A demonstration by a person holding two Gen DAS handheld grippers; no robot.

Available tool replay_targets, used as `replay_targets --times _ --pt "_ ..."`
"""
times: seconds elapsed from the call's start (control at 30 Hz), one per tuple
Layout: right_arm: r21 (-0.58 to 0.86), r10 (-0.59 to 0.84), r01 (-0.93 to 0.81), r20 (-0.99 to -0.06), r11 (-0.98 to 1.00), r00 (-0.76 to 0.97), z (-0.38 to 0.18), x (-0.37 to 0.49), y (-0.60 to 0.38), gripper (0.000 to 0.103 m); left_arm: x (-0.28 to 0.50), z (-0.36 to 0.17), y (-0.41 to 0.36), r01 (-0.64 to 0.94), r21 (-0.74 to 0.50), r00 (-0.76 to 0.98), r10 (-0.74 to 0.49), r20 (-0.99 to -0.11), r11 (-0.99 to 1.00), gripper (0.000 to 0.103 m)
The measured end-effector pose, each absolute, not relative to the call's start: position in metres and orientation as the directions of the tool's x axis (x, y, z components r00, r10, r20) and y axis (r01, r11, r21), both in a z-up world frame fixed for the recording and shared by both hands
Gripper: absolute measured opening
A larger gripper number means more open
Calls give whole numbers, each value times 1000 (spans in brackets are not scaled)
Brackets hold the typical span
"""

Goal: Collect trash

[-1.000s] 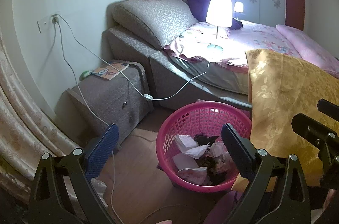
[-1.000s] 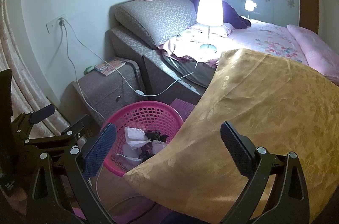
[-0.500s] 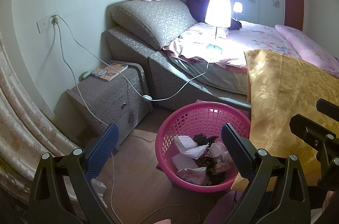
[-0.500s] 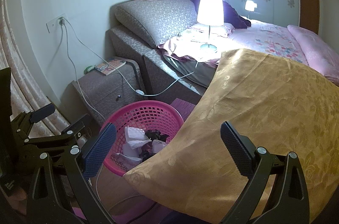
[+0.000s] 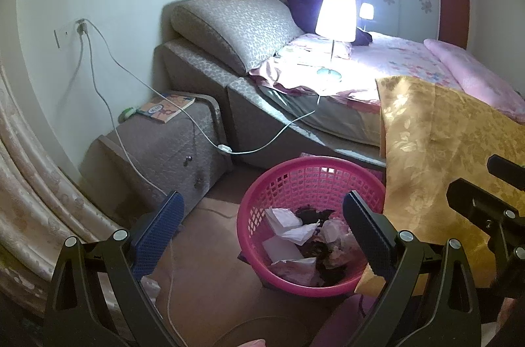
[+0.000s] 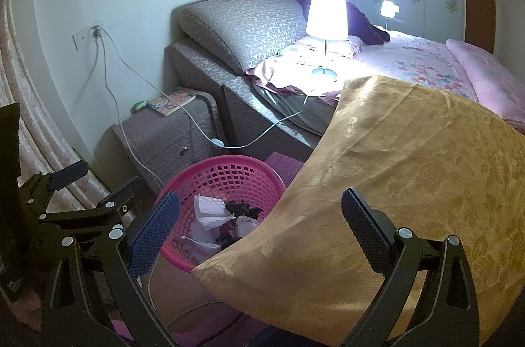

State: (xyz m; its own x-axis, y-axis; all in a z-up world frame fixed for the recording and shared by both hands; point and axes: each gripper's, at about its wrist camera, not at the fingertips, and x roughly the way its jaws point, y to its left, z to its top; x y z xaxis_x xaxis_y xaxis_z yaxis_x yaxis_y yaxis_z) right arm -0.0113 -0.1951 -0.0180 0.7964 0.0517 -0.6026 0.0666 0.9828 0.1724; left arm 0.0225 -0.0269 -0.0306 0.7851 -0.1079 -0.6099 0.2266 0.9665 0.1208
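A pink plastic basket (image 5: pixel 285 173) stands on the floor beside the bed, holding crumpled white paper (image 5: pixel 288 224) and dark scraps. The same basket (image 6: pixel 229 173) shows in the right wrist view, half hidden behind a gold pillow (image 6: pixel 410 176). My left gripper (image 5: pixel 261 217) hangs open just above and in front of the basket, nothing between its fingers. My right gripper (image 6: pixel 261 219) is open too, over the gold pillow's lower corner, holding nothing. The left gripper's body (image 6: pixel 65 209) appears at the left of the right wrist view.
A grey bedside cabinet (image 5: pixel 164 147) with a book (image 5: pixel 167 109) stands left of the basket. White cables (image 5: pixel 137 78) run from a wall socket across it to the floor. A lit lamp (image 5: pixel 334 19) sits on the bed. A curtain (image 5: pixel 29 199) hangs at the far left.
Both views have shifted only slightly; the basket sits a touch lower and further left in the left wrist view. Both grippers stay open and empty.
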Motion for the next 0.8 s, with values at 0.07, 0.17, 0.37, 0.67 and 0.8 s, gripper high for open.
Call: replay_targets --times 0.07,0.17,0.37,0.67,0.8 --pt "172 52 66 -603 983 796 -19 -12 -194 96 24 -30 -26 228 119 784 -110 -611 966 94" --pt "172 52 65 -603 983 796 -18 -12 -195 96 24 -29 -25 229 121 784 -109 -612 966 94" --pt "172 53 64 -603 983 796 -18 -11 -195 96 26 -30 -24 230 124 781 -107 -616 965 94" --pt "170 55 61 -605 983 794 -19 -11 -194 96 27 -31 -22 232 127 777 -106 -620 964 94" --pt "170 55 61 -605 984 795 -19 -11 -194 96 28 -31 -22 232 126 778 -106 -620 964 94"
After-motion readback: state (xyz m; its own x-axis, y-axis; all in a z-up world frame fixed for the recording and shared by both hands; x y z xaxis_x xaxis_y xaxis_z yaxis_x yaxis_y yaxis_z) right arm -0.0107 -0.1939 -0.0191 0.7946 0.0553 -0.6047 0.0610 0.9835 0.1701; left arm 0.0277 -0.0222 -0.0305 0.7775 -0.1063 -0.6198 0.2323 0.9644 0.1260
